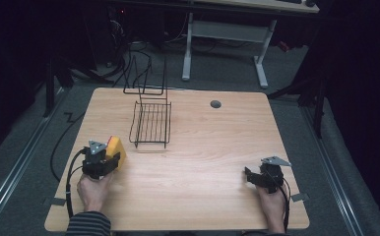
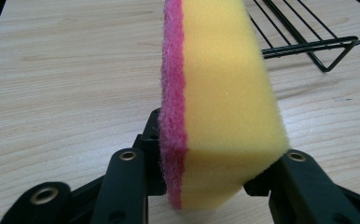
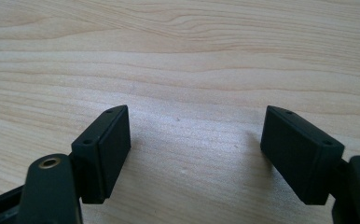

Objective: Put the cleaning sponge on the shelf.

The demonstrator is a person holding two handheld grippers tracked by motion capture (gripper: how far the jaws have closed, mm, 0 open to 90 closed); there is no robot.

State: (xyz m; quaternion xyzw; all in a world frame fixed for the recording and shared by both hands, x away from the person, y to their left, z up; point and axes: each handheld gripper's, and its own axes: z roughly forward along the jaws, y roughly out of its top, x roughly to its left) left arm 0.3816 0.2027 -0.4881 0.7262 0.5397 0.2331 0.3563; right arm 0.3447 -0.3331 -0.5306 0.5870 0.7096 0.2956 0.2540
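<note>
Left gripper (image 1: 110, 160) at lower left was clamped on the sponge (image 2: 220, 93) across its faces — soft, light foam, probably squashes, so a mid-body hold suits. Right gripper (image 3: 194, 156) lower right — jaws wide apart, holding nothing. Wire rack (image 1: 151, 123) upper centre.

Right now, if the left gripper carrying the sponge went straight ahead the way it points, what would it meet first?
Probably the black wire rack, ahead and slightly right of the sponge held in the left gripper; only bare table lies between. Depth is uncertain.

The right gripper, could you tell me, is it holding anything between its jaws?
No, the right gripper stands open, with bare wooden table showing between its two black jaws.
</note>
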